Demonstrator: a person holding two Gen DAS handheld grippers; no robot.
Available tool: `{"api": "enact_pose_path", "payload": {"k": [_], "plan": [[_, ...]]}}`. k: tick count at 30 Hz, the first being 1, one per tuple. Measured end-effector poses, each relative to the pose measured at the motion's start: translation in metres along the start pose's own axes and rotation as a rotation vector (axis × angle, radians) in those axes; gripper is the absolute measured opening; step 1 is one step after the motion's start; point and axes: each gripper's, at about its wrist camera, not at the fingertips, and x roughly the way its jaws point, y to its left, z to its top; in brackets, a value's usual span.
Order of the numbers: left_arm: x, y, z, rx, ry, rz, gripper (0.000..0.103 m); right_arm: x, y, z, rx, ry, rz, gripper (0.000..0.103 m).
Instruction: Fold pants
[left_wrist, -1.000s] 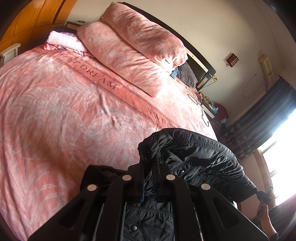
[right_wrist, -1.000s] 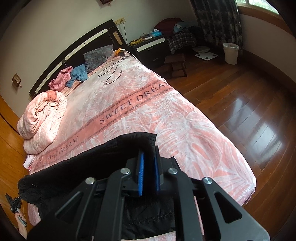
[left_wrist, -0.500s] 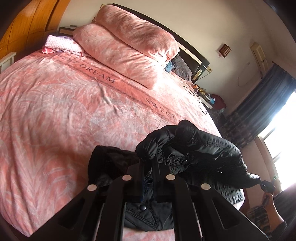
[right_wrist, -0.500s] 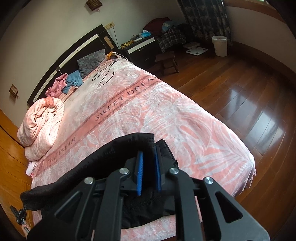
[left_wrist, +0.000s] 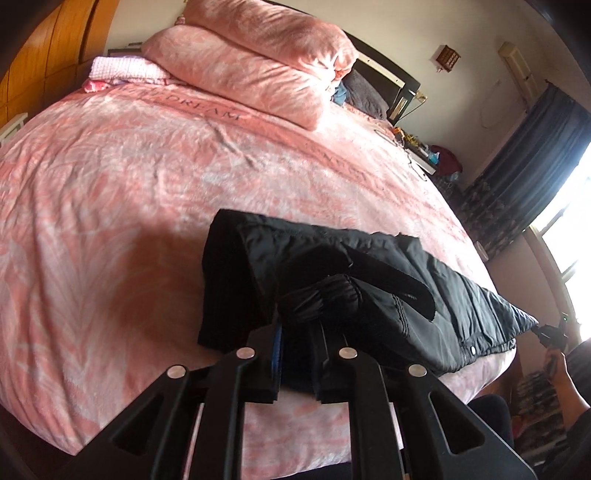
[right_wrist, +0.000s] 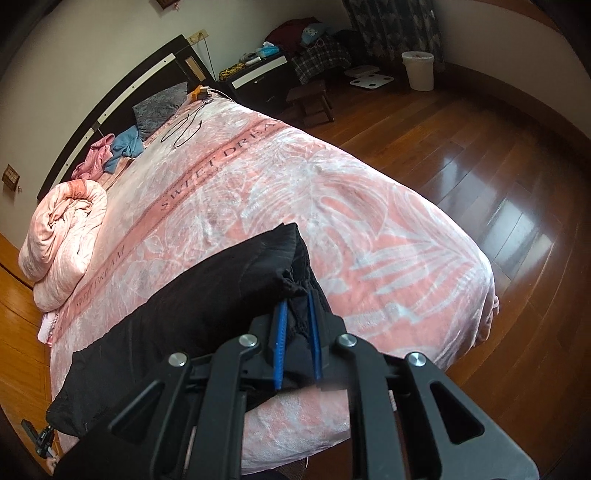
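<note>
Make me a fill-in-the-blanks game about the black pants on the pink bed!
1. The pants are coloured ____.
2. The pants lie on a bed whose cover spells SWEET ____.
3. The wastebasket standing on the wooden floor is coloured ____.
4. The pads between the right gripper jaws are coloured ____.

Missing words: black; DREAM; white; blue

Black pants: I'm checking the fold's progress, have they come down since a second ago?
Yes. The black pants have dropped from mid-air onto the pink bedspread.
</note>
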Motion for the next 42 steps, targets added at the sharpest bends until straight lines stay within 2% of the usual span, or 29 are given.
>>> {"api": "enact_pose_path", "payload": {"k": [2,4,6,8,12,15,18,19,20,23,24,25,28,31,34,39,42], "plan": [[0.004,0.005,-0.002,-0.005,0.028,0.037,0.018,0.002,-0.003,-0.005,-0.006,0.009,-0.023,0.015],[0.007,0.014,-0.005,-0.036,0.055,0.07,0.03,0.005,-0.007,-0.007,-0.001,0.019,-0.049,0.025],[0.009,0.026,-0.011,-0.08,0.075,0.119,0.044,0.011,-0.012,-0.011,0.004,0.046,-0.095,0.046],[0.009,0.04,-0.019,-0.138,0.093,0.151,0.052,0.016,-0.019,-0.016,0.023,0.068,-0.118,0.059],[-0.001,0.063,-0.033,-0.261,0.06,0.175,0.071,0.017,-0.033,-0.033,0.077,0.086,-0.119,0.064],[-0.013,0.075,-0.039,-0.353,0.006,0.138,0.071,0.012,-0.042,-0.043,0.144,0.08,-0.084,0.065],[-0.013,0.058,-0.036,-0.295,-0.013,0.061,0.075,0.005,-0.048,-0.054,0.222,0.068,0.007,0.067],[-0.008,0.05,-0.034,-0.264,-0.006,0.054,0.081,0.004,-0.047,-0.06,0.258,0.062,0.069,0.068],[-0.003,0.047,-0.033,-0.257,0.004,0.058,0.082,0.004,-0.046,-0.062,0.274,0.061,0.099,0.071],[0.017,0.04,-0.028,-0.269,0.036,0.044,0.077,0.01,-0.034,-0.07,0.289,0.077,0.173,0.074],[0.022,0.037,-0.026,-0.258,0.036,0.029,0.051,0.013,-0.028,-0.072,0.279,0.084,0.174,0.074],[0.023,0.035,-0.026,-0.25,0.042,0.024,0.039,0.017,-0.022,-0.073,0.266,0.091,0.178,0.074],[0.021,0.022,-0.016,-0.209,-0.004,0.043,0.036,0.026,-0.011,-0.071,0.249,0.108,0.195,0.074],[0.022,0.02,-0.006,-0.216,-0.034,0.064,0.035,0.033,-0.005,-0.068,0.243,0.11,0.206,0.075],[0.034,0.035,-0.008,-0.28,0.006,0.087,0.035,0.036,-0.008,-0.065,0.267,0.096,0.212,0.075],[0.036,0.041,-0.027,-0.28,0.016,0.071,0.036,0.024,-0.035,-0.064,0.356,0.031,0.239,0.075],[0.036,0.045,-0.028,-0.29,0.009,0.053,0.036,0.024,-0.053,-0.063,0.436,0.013,0.28,0.076]]}}
